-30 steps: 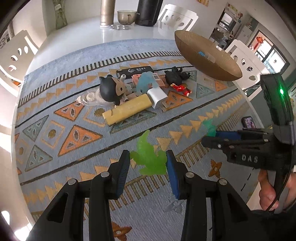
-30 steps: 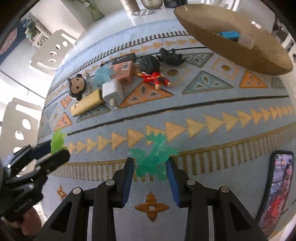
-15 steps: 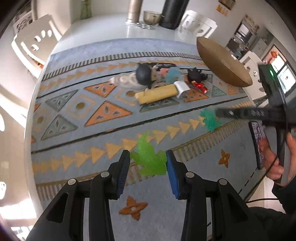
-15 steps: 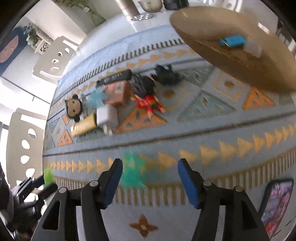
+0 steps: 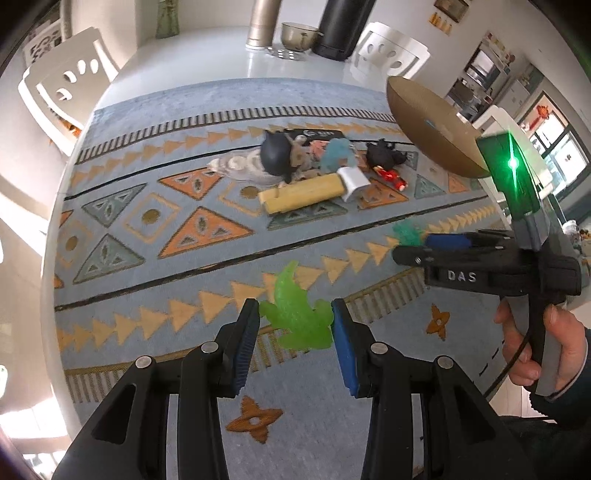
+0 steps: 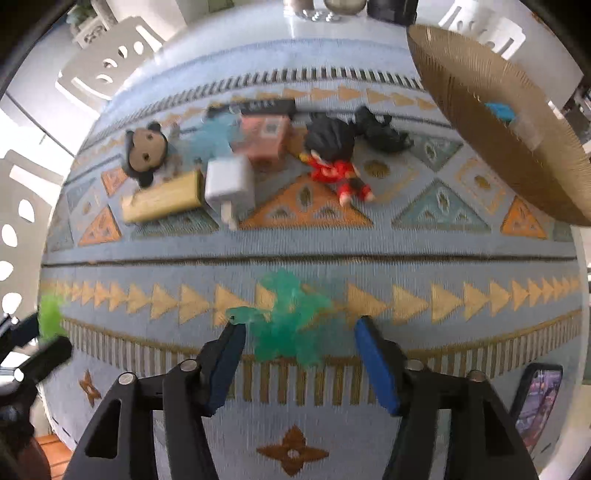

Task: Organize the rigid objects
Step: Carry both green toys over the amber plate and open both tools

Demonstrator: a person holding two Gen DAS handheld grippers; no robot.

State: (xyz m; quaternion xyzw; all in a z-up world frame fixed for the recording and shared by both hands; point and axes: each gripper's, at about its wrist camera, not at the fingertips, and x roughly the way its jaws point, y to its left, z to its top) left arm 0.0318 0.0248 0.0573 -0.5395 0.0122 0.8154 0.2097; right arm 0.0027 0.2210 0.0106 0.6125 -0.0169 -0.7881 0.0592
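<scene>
Between the closing right tool's (image 6: 299, 354) parted pads, a blurred, translucent teal toy (image 6: 288, 325), unclamped.

Setting: home dining area. Glossy white round surface (image 5: 229, 66) under a blue woven geometric-patterned cloth (image 5: 155, 236); white cut-out chairs (image 5: 66, 88) at upper left and upper right; glass bowl (image 5: 299, 35), kitchen shelving (image 5: 491, 70) upper right.

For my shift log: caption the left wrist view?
Left claw grips a green dinosaur over the patterned rug.
</scene>
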